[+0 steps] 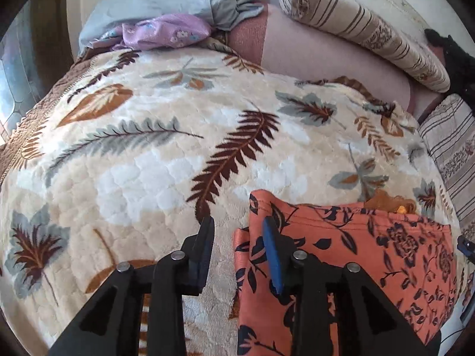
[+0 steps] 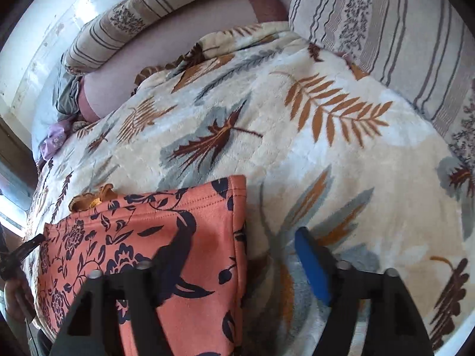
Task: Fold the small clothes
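- orange floral garment (image 1: 341, 255) lies folded flat on the leaf-print blanket (image 1: 142, 154), at the near edge of the bed, low in both views.
- garment shows dark navy flower and vine print; a stitched hem runs along its far edge; a small mustard-coloured bit of cloth (image 2: 89, 198) pokes out from under its far side.
- left gripper (image 1: 240, 231): fingers stand apart at a moderate gap, nothing pinched. the black finger (image 1: 204, 246) is over bare blanket, the blue-padded finger (image 1: 273, 255) is over the garment's left edge. that edge sits between the two; whether the pads touch the cloth, cannot tell.
- right gripper (image 2: 237, 252): fingers spread wide, nothing clamped. the dark finger (image 2: 172, 255) is blurred and over the garment; the blue-padded finger (image 2: 311, 267) is over blanket just beyond the garment's right edge.
- so the garment spans between the two grippers, one at each side edge.
- in the right wrist view, the left gripper's tool and part of a hand (image 2: 17, 293) show at the far left margin, beside the garment.
- back of the bed: striped floral bolster (image 1: 365, 29) along the wall, a pink cushion (image 1: 326, 59) in front of it, a second striped cushion (image 2: 386, 29) at the right side.
- far left corner: a grey-blue cloth (image 1: 166, 0) heaped, with a lilac flowered cloth (image 1: 166, 31) against it, well apart from the garment.
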### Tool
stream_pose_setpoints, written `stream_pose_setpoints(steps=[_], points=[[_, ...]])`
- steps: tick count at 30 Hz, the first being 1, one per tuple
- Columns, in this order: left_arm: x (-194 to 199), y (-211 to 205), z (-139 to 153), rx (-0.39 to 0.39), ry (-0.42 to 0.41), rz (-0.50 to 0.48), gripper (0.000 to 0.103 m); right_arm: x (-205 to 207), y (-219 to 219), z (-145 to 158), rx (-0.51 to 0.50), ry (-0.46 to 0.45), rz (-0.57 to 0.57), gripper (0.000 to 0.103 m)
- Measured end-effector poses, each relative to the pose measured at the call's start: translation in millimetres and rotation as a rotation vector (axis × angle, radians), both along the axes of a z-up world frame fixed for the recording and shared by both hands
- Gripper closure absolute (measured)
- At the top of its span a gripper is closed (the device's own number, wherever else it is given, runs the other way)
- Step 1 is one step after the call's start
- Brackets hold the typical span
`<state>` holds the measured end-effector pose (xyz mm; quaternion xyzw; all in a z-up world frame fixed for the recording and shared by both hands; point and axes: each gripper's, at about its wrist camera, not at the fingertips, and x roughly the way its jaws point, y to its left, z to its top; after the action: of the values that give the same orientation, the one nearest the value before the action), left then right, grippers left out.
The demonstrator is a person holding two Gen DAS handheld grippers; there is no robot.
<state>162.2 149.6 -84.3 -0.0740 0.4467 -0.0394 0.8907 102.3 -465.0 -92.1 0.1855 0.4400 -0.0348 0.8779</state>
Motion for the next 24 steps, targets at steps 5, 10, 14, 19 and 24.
stream_pose_setpoints(steps=[5,10,14,19,24], points=[[-59,-11,41,-0.063,-0.106,-0.038,0.042,-31,32,45,0.198,-0.122,0.116,0.025],[-104,-47,15,-0.015,-0.060,-0.154,0.038,-47,75,11,0.426,-0.057,0.220,0.024],[-112,-48,-44,0.069,0.111,-0.161,0.036,-60,73,-45,0.477,0.060,0.118,0.026],[-130,-43,-19,0.131,0.079,-0.079,0.033,-83,80,-19,0.422,0.021,0.106,0.025],[-138,-43,-48,0.092,0.135,-0.019,0.012,-97,87,-54,0.385,0.071,0.125,0.016]])
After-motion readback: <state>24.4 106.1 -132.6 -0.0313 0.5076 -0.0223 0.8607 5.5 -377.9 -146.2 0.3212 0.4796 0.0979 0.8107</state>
